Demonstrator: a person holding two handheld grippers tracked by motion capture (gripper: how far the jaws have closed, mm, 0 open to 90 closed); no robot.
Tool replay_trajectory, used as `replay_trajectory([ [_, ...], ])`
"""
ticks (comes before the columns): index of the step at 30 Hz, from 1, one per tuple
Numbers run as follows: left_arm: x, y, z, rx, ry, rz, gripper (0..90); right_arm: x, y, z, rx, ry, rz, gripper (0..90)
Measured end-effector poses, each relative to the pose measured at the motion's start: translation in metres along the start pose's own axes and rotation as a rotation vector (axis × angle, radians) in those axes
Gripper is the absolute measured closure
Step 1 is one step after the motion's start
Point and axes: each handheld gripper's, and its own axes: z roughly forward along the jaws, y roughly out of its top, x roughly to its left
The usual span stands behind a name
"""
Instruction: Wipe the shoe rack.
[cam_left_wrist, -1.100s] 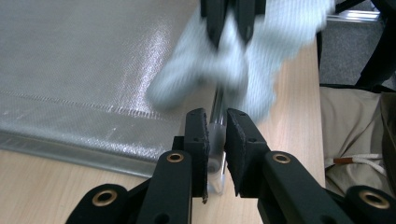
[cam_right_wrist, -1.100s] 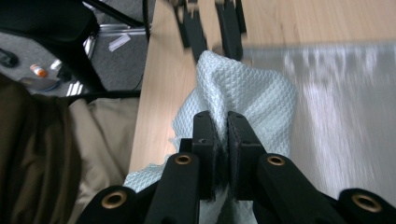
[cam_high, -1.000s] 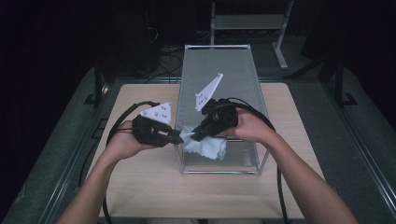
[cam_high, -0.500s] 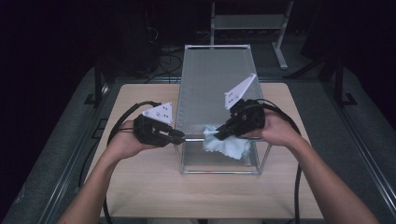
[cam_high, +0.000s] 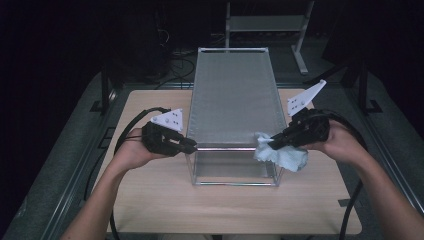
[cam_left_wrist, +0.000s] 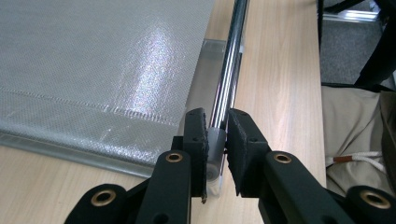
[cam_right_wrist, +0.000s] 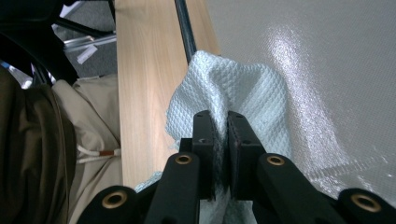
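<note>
A long clear box (cam_high: 234, 170) with a chrome frame and a grey mesh top (cam_high: 232, 92) stands on the wooden table (cam_high: 150, 200). My left gripper (cam_high: 192, 146) is shut on the grey corner cap (cam_left_wrist: 215, 140) of the chrome frame rod (cam_left_wrist: 229, 65) at the box's near left top corner; its jaws (cam_left_wrist: 217, 116) pinch the cap from both sides. My right gripper (cam_high: 272, 145) is shut on a white waffle-weave cloth (cam_high: 286, 156) at the near right top corner. In the right gripper view the cloth (cam_right_wrist: 233, 84) bunches above the gripper (cam_right_wrist: 219, 115) and lies against the mesh (cam_right_wrist: 322, 56).
Black cables (cam_high: 135, 117) trail from both grippers across the table. A metal stand (cam_high: 265, 22) rises behind the table in the dark. Bare wood lies left, right and in front of the box. The person's lap (cam_left_wrist: 355, 126) sits just past the table's near edge.
My right gripper has carried the cloth rightwards along the near end of the mesh top, from near the left gripper to the right corner. The left gripper has stayed on its corner.
</note>
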Motion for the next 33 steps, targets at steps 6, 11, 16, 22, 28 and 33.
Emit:
replay_trajectory([
  [6,0.002,-0.002,-0.001,-0.001,0.001,-0.006,77.6,0.003,0.023,0.024,-0.027,0.022,-0.052,82.5],
  [11,0.004,-0.004,-0.004,0.001,0.008,-0.004,77.6,0.002,0.03,0.029,-0.014,0.025,-0.063,82.5],
  [16,0.005,-0.004,-0.003,0.0,0.007,-0.003,77.6,0.002,0.027,0.025,-0.004,0.013,-0.055,82.5],
  [22,0.007,-0.007,-0.005,-0.002,0.003,-0.013,77.6,0.004,0.04,0.037,-0.007,0.025,-0.085,82.4],
  [28,0.007,-0.007,-0.005,-0.007,0.002,-0.012,77.6,-0.003,0.015,0.013,-0.005,0.014,-0.027,82.3],
  [33,0.007,-0.006,-0.004,-0.004,0.003,-0.015,77.6,0.003,0.023,0.021,-0.006,-0.001,-0.054,82.4],
])
